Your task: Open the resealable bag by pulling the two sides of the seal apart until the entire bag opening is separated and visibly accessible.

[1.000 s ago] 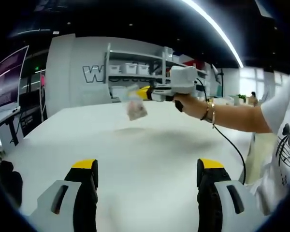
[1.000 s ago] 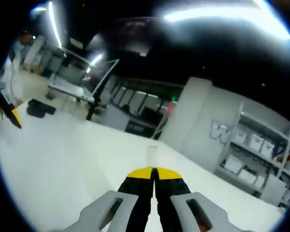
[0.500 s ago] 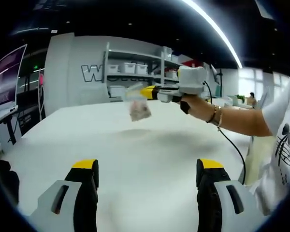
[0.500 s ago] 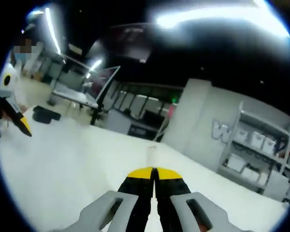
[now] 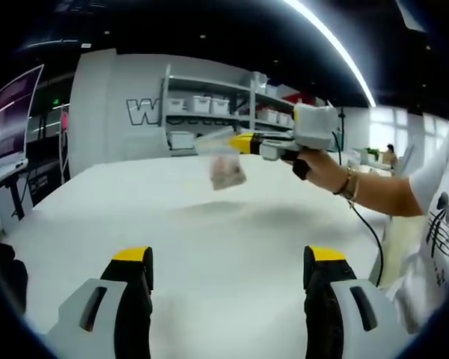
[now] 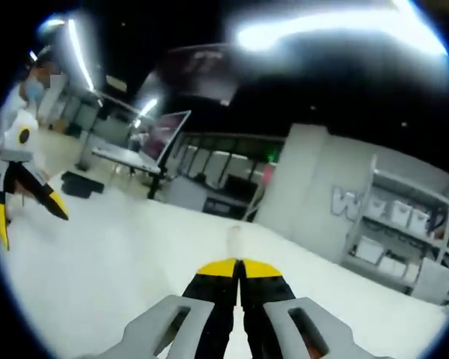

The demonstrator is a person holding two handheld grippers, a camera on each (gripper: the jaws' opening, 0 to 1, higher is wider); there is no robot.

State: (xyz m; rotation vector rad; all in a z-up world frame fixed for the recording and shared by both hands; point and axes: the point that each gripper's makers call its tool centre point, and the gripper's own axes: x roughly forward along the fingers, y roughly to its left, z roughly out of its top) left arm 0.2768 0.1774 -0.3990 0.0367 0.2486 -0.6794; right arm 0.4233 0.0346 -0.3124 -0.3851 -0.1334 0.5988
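Observation:
A small clear resealable bag (image 5: 224, 166) with something pale pink inside hangs above the white table (image 5: 209, 247) in the left gripper view. My right gripper (image 5: 238, 142), held by a hand, is shut on the bag's top edge. In the right gripper view its yellow-tipped jaws (image 6: 239, 268) are pressed together, and the bag (image 6: 234, 238) shows edge-on just beyond them. My left gripper (image 5: 230, 262) is low over the near table with its jaws wide apart and nothing between them. It also appears open at the left of the right gripper view (image 6: 28, 215).
A shelf with white bins (image 5: 202, 105) stands behind the table against a grey wall. A monitor (image 5: 11, 112) is at the far left. The person's forearm (image 5: 374, 193) and a black cable (image 5: 363, 232) cross the right side above the table.
The right gripper has carried the bag rightward and slightly nearer in the left gripper view. The left gripper shows more fully in the right gripper view.

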